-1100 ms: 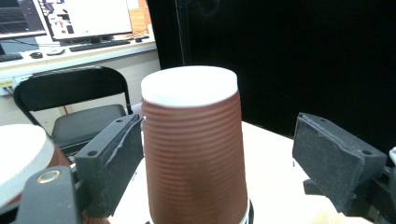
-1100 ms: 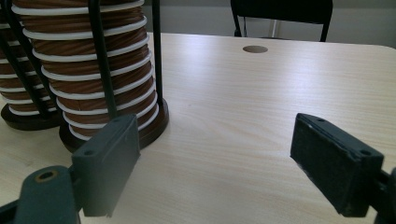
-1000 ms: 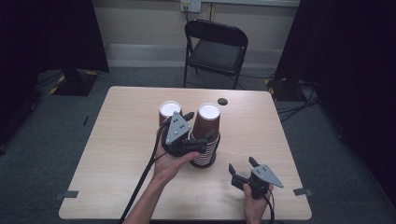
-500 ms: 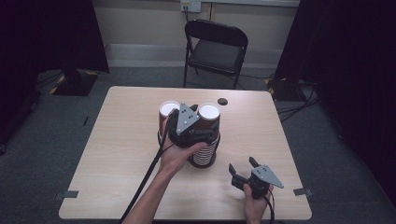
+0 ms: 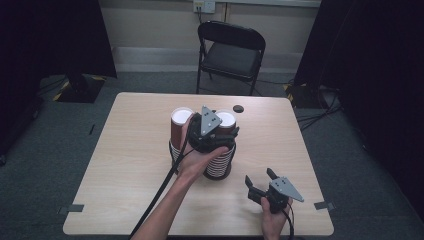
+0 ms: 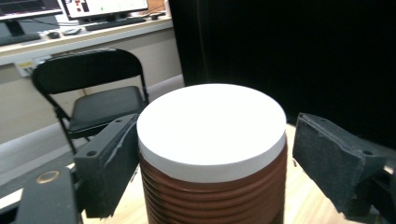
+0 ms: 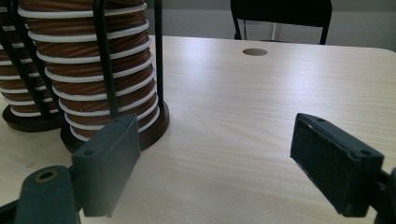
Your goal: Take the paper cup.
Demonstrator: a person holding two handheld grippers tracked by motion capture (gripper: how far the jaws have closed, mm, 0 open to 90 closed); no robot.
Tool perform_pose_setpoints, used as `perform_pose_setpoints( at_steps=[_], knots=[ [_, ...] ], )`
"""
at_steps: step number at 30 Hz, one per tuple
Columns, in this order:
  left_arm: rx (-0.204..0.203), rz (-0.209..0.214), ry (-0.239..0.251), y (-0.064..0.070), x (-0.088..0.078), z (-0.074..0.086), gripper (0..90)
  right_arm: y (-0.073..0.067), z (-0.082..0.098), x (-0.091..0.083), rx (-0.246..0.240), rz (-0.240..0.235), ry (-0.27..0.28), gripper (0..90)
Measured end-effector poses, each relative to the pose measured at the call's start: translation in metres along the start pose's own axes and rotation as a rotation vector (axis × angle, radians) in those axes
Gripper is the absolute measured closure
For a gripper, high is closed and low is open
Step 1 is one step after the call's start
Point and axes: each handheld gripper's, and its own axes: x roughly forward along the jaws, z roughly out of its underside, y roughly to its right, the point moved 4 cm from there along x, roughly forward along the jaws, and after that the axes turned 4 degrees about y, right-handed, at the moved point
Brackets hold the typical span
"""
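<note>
Two tall stacks of upturned brown paper cups stand in black wire holders at the middle of the table (image 5: 125, 165): a left stack (image 5: 179, 125) and a right stack (image 5: 220, 162). My left gripper (image 5: 223, 125) straddles the white top of the right stack (image 6: 210, 126). Its jaws have just been opening. One pad (image 6: 114, 168) lies against the cup's side and the other stands a little off it. My right gripper (image 5: 260, 177) rests open near the table's front right, with nothing between its jaws (image 7: 215, 154). The right stack (image 7: 93, 70) rises ahead and to the left of it.
A black folding chair (image 5: 231, 52) stands beyond the table's far edge. A small dark round spot (image 5: 238, 108) marks the tabletop behind the stacks. The left gripper's cable (image 5: 165, 185) trails toward the front edge. Dark curtains hang on both sides.
My left hand has carried its gripper to the right and away from me, from between the stacks to the top of the right stack. The right gripper has stayed put.
</note>
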Motion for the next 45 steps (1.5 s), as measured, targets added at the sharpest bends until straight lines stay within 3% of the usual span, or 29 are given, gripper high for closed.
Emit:
perform_pose_setpoints(
  at_steps=[8, 13, 26, 40, 45],
  knots=[
    [-0.003, -0.007, -0.06, -0.002, 0.006, 0.005, 19.8, 0.0, 0.0, 0.0, -0.001, 0.001, 0.002, 15.2],
    [-0.027, -0.004, -0.061, -0.003, 0.006, 0.003, 21.2, 0.0, 0.0, 0.0, -0.001, 0.001, 0.003, 15.2],
    [-0.054, 0.003, 0.026, -0.006, -0.001, -0.005, 21.7, 0.0, 0.0, 0.0, -0.001, 0.0, 0.003, 15.2],
    [-0.053, 0.019, 0.13, -0.008, -0.012, -0.014, 21.7, 0.001, 0.0, 0.0, 0.005, -0.002, 0.006, 15.2],
    [-0.06, 0.021, 0.135, -0.01, -0.015, -0.016, 21.7, 0.001, 0.0, -0.001, 0.006, -0.002, 0.007, 15.2]
  ],
)
